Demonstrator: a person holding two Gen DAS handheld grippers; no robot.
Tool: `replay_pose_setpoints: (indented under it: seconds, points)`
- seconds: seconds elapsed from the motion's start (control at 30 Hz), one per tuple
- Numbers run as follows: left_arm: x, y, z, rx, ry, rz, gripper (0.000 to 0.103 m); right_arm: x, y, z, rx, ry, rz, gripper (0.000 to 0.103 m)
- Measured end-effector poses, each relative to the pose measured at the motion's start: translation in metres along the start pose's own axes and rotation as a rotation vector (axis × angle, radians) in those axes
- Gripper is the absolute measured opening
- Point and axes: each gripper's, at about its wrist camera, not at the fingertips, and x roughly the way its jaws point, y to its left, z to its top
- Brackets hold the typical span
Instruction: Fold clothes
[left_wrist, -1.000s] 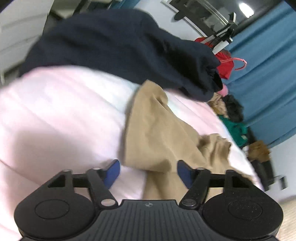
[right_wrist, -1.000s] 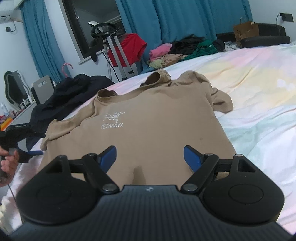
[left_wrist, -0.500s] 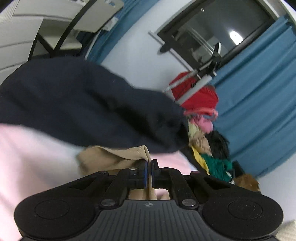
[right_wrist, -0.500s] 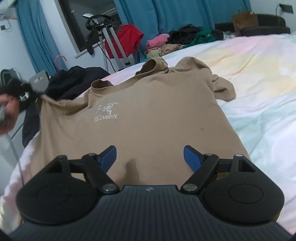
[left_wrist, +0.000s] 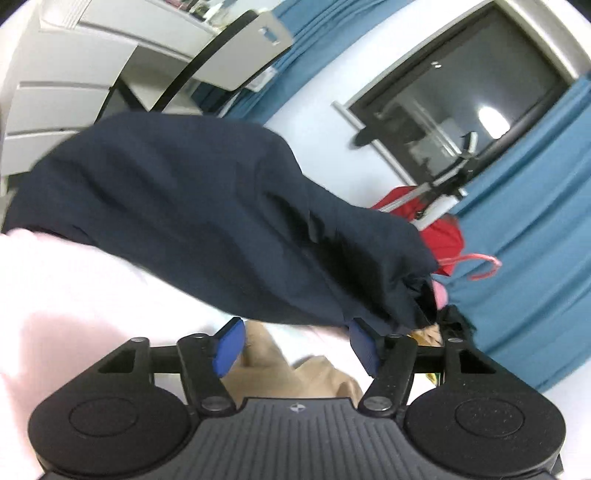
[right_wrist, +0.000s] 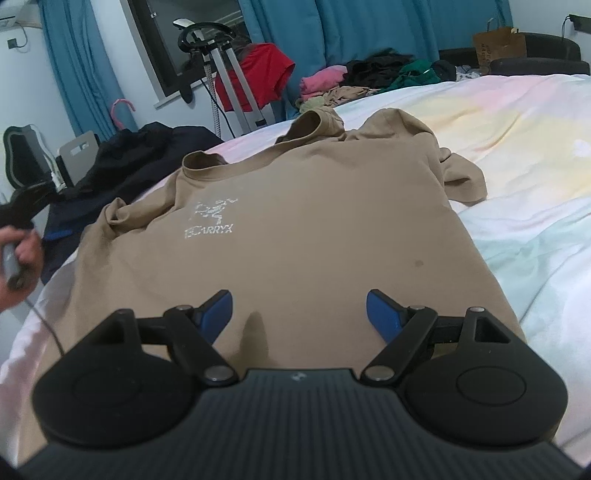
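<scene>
The bed (right_wrist: 517, 155) is covered by a soft pastel sheet. On it the tan T-shirt (right_wrist: 295, 229), thin matte knit, is spread flat, unfolded; every fold remains. The left gripper (left_wrist: 295, 341) has just been opening, nothing gripped; the right gripper (right_wrist: 299, 314) is held wide, empty.

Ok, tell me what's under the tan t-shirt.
The tan t-shirt lies flat, logo up, on the pastel bedsheet, which shows all around it. Whatever lies beneath the shirt itself is covered and cannot be seen.
</scene>
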Motion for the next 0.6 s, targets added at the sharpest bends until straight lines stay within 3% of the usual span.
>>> replay_pose_setpoints:
  seconds: [0.07, 0.23, 0.27, 0.3, 0.37, 0.5, 0.6]
  points:
    - [0.003, 0.0, -0.006, 0.043, 0.07, 0.036, 0.062, -0.002, 0.002, 0.0, -0.002, 0.0, 0.003, 0.081]
    - [0.021, -0.018, -0.023, 0.123, 0.139, 0.046, 0.055, -0.006, 0.005, -0.001, -0.021, -0.002, -0.006, 0.081]
    - [0.026, -0.022, -0.025, 0.146, 0.167, 0.06, 0.045, -0.006, 0.006, -0.001, -0.023, -0.002, -0.008, 0.081]
    - [0.033, -0.027, -0.027, 0.184, 0.188, 0.091, 0.027, -0.006, 0.006, -0.001, -0.024, -0.001, -0.008, 0.081]
    - [0.03, -0.029, -0.033, 0.241, 0.169, 0.123, 0.006, -0.005, 0.005, -0.001, -0.025, 0.0, -0.008, 0.081]
    - [-0.011, -0.015, -0.029, 0.192, 0.095, 0.035, 0.005, -0.003, 0.004, 0.0, -0.019, 0.005, -0.004, 0.081]
    - [-0.05, 0.013, -0.018, 0.045, 0.075, -0.083, 0.005, -0.005, 0.002, 0.001, -0.008, 0.001, 0.002, 0.081]
